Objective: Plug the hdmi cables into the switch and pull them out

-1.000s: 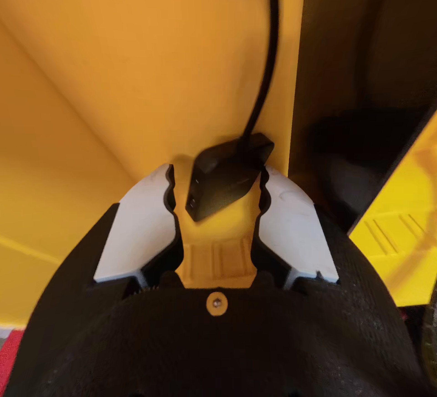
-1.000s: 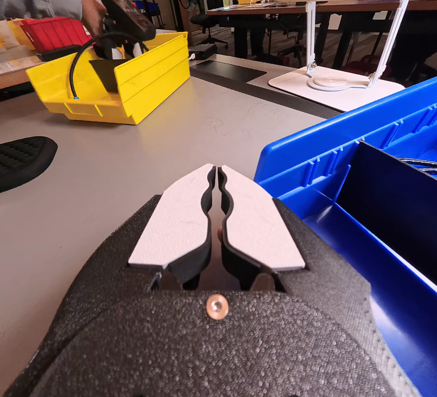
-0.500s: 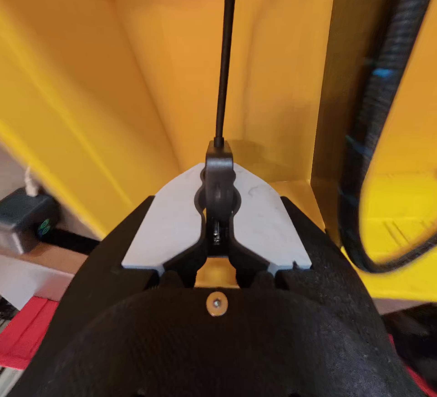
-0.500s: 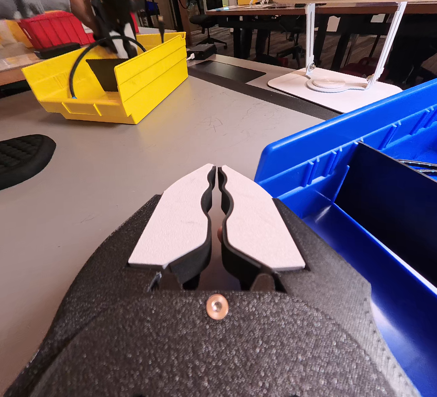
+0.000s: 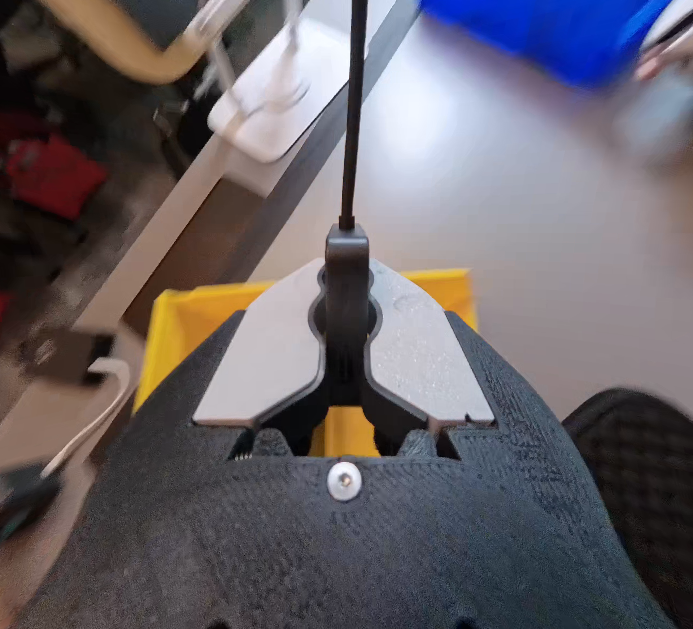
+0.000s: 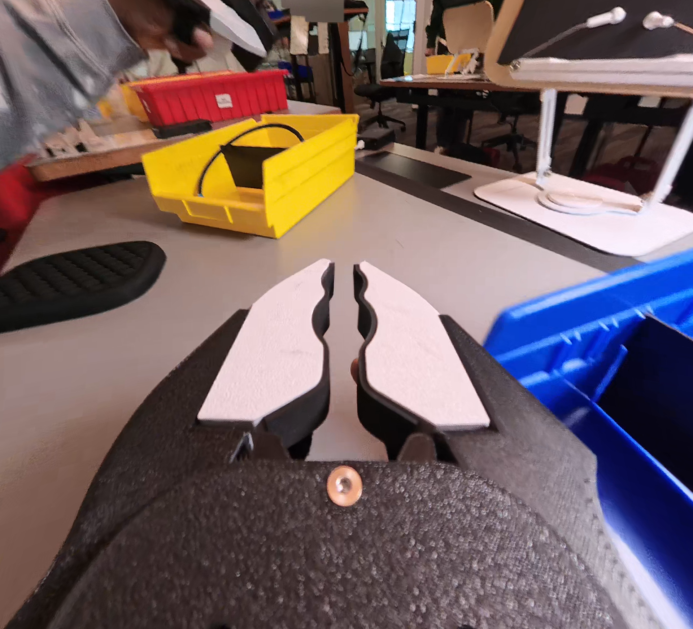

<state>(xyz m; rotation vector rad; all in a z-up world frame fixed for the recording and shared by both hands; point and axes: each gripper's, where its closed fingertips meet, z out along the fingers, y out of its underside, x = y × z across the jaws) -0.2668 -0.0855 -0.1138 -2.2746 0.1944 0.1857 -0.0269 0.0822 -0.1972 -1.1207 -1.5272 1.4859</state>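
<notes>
Left wrist view: at the left edge a white cable [image 5: 93, 419] is seen, blurred, beside the table edge. Behind the fingers a yellow bin [image 5: 180, 314] is visible on the grey table [image 5: 506, 198]. The left gripper [image 5: 347, 284] is clamped on the black switch [image 5: 347, 273], which is held edge-on between the two white fingers [image 5: 270, 341]. A thin black cord [image 5: 354, 86] is attached to the far end of the switch and runs straight up out of view. Farther left and beyond, a white stand base [image 5: 262, 123] is seen at the table's far side. At the upper right a blue bin [image 5: 543, 11] is shown, blurred. At the lower right a black textured pad [image 5: 637, 479] lies on the table.

Right wrist view: at the upper left the left gripper [image 6: 225, 15] is raised in a person's hand [image 6: 157, 22] above the table [image 6: 412, 236]; the switch cannot be made out there. The textured pad [image 6: 75, 281] lies at the left. The yellow bin [image 6: 300, 168] stands well apart from the right gripper, and a black hdmi cable [image 6: 225, 153] is looped inside it, next to a black divider [image 6: 247, 165]. A red bin [image 6: 213, 97] is placed behind it. The right gripper [image 6: 343, 266] is held low over the table with its fingers slightly apart and nothing between them. The blue bin [image 6: 562, 341] stands just beside it on the right. The white stand [image 6: 581, 206] is set at the far right.
</notes>
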